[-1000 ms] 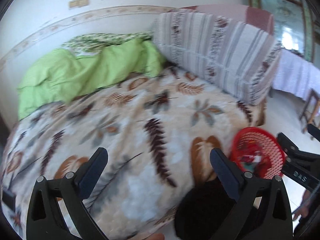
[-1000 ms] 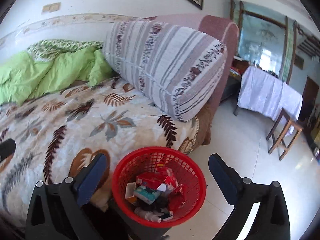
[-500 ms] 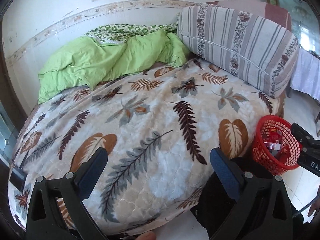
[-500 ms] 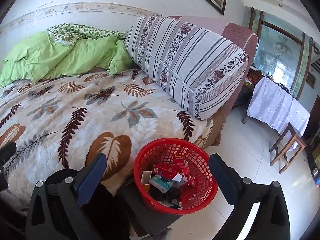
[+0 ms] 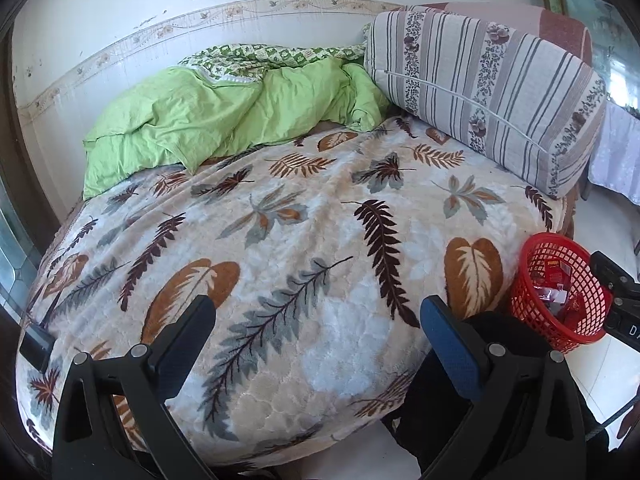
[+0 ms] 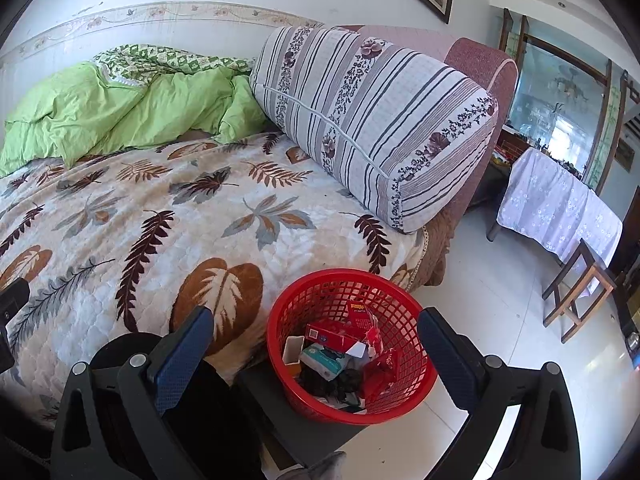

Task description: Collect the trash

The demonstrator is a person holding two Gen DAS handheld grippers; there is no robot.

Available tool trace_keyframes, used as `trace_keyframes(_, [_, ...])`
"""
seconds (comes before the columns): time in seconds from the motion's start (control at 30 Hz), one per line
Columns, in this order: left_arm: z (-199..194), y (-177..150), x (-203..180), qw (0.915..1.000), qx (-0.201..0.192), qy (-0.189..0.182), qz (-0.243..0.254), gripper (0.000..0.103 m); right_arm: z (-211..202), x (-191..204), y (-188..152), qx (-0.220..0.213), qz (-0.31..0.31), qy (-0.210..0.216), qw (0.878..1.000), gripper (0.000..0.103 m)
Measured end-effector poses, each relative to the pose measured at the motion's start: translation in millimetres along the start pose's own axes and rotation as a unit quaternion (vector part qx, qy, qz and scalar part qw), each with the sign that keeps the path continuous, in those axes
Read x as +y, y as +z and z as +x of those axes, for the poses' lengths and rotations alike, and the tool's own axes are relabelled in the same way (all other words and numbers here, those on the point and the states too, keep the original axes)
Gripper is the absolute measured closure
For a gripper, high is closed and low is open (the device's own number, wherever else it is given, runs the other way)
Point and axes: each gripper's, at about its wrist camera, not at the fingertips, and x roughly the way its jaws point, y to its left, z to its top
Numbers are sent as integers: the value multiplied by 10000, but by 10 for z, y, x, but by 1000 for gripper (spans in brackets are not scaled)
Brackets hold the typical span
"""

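Gaping empty, both jaws; red basket (image 6: 352, 344) beside bed edge (image 6: 416, 256), bare floor (image 6: 500, 312) right

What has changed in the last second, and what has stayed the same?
Both cameras have pulled back and up from the bed: more of the blanket, the green quilt and the wall now show. The red basket looks farther from the right gripper and sits lower right for the left gripper. Nothing was taken or let go. Both grippers stay open and empty; the trash stays in the basket.

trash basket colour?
Red mesh plastic basket; shows best in the right wrist view.
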Motion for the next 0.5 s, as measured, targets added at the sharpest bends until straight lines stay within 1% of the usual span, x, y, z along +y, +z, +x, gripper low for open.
trace_keyframes(0.2, [5, -10, 6, 9999, 33, -87, -46, 1, 12, 8, -5, 46, 0, 12, 10000, 1])
trace_keyframes(0.5, [19, -13, 49, 9998, 67, -122, -154, 1, 12, 18, -17, 99, -10, 28, 9999, 1])
